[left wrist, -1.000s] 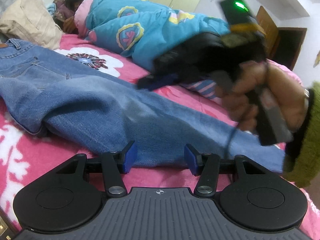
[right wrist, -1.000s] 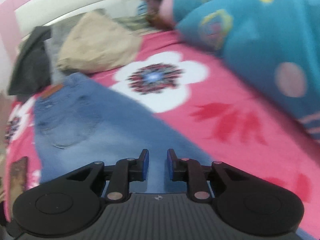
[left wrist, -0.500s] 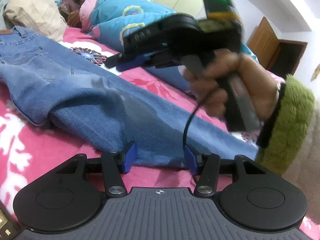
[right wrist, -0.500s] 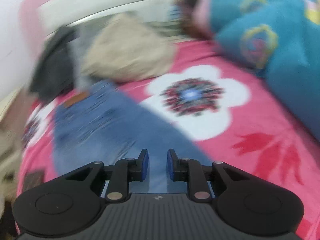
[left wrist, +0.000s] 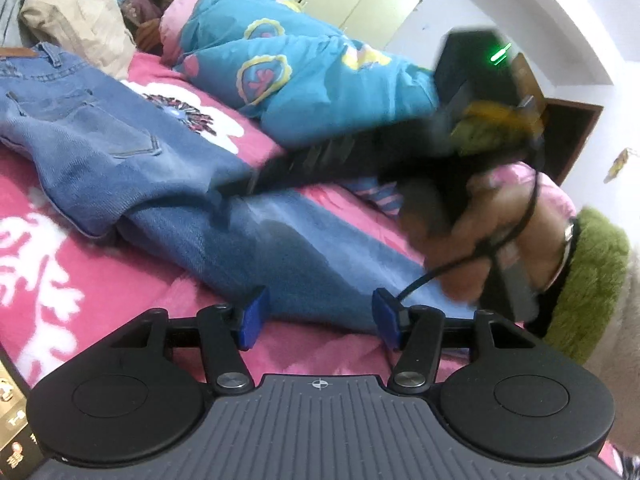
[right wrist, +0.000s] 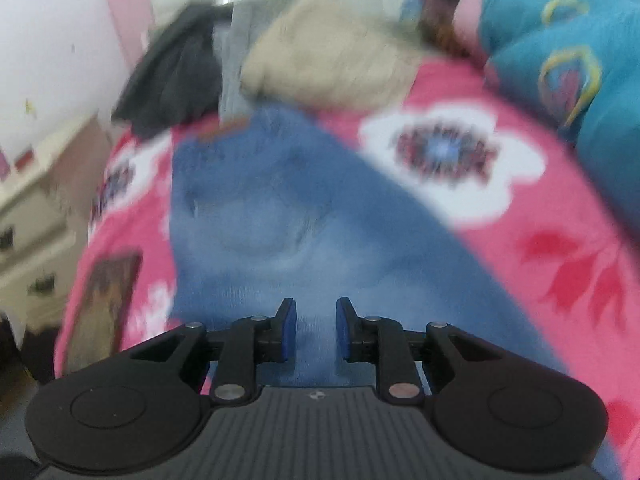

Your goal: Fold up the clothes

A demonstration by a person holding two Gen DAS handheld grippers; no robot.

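Positioning stage: left gripper (left wrist: 318, 316) opening astride faded blue denim jeans (left wrist: 168, 160), unclamped; right gripper (right wrist: 316, 330) narrowly apart above the denim. Next: seize the leg.

Fuzzy green cuff (left wrist: 592, 280), wristwatch perhaps (left wrist: 568, 236)

The right gripper (right wrist: 316, 330) pointed down at a pair of blue jeans (right wrist: 288, 232) spread on a pink floral blanket (right wrist: 560, 264). Its blue-padded fingers (right wrist: 289, 330) stood slightly apart over the denim, with no fabric pinched between them. The whole view was blurred. A white flower with a dark centre (right wrist: 448, 156) lay to the right of the jeans. Farther off sat a beige bundle (right wrist: 328, 64), with a dark grey garment (right wrist: 176, 80) on its left. A turquoise patterned quilt (right wrist: 568, 40) filled the far right. A brownish flat thing (right wrist: 104, 304) lay on the blanket's near left edge.
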